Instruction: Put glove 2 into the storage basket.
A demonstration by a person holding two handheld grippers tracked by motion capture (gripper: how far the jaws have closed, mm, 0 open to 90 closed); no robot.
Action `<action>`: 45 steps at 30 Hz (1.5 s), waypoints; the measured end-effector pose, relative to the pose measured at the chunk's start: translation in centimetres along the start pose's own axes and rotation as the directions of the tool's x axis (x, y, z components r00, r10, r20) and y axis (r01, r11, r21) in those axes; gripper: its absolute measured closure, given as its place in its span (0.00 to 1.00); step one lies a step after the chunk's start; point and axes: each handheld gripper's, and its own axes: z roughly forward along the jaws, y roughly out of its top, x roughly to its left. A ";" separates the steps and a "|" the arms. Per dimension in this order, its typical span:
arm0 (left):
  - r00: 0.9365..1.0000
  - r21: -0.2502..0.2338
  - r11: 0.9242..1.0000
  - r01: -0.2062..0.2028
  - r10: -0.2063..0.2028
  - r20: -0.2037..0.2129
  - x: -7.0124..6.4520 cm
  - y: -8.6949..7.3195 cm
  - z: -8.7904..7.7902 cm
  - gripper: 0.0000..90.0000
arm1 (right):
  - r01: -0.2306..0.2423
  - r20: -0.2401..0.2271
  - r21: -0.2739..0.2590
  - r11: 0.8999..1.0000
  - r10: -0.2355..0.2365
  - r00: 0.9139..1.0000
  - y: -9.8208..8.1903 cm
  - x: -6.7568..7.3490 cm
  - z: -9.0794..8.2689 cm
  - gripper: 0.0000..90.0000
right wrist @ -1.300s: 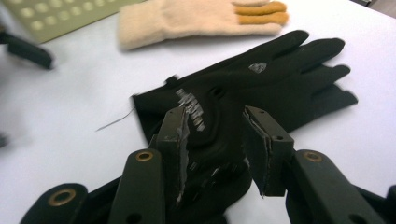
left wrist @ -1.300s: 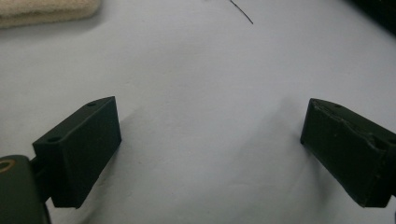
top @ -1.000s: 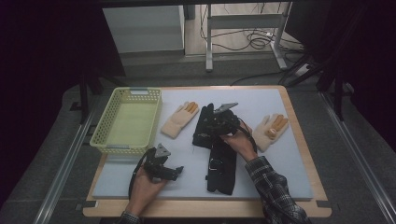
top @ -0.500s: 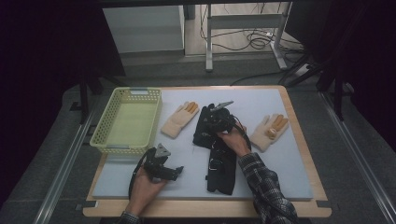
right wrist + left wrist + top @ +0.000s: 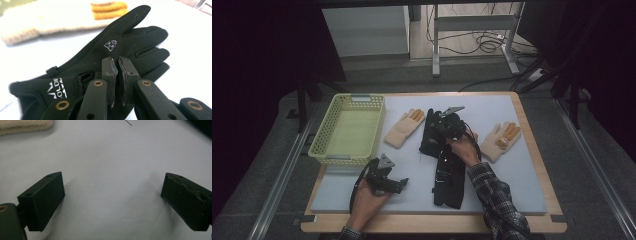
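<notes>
Counting from the near edge of the surface [image 5: 522, 195]: two black gloves — one [image 5: 449, 182] low in the frame's centre, one [image 5: 430, 134] just above it, pinched by the right gripper [image 5: 118, 68], whose jaws have just been closing; the left gripper [image 5: 399, 184] gapes wide, lower left. Farther up lie two cream gloves [image 5: 404, 127] [image 5: 499, 141] — plus one yellow basket [image 5: 349, 131], upper left.

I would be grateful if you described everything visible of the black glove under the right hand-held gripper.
The black glove looks like smooth stretch fabric, with a small white emblem on its back, white lettering near the cuff and a little tab at the wrist. It lies flat on the pale table mat, fingers pointing away from the person, beside a cream knit glove. The right hand-held gripper has just been closing, its jaws nearly together on the glove's fabric.
</notes>
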 end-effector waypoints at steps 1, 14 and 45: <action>1.000 0.000 1.000 0.000 0.000 0.000 0.0 0.0 0.0 0.06 | 0.000 0.000 0.000 1.000 0.000 1.000 0.0 0.0 0.0 0.92; 1.000 0.000 1.000 0.000 0.000 0.001 0.0 0.0 0.0 0.06 | -0.039 -0.041 -0.097 0.994 0.035 0.999 2.7 -0.2 -3.4 0.92; 1.000 -0.004 1.000 0.004 -0.004 0.000 0.0 0.0 0.0 0.06 | -0.051 -0.156 -0.120 0.991 0.032 0.987 -5.5 5.7 -14.8 0.97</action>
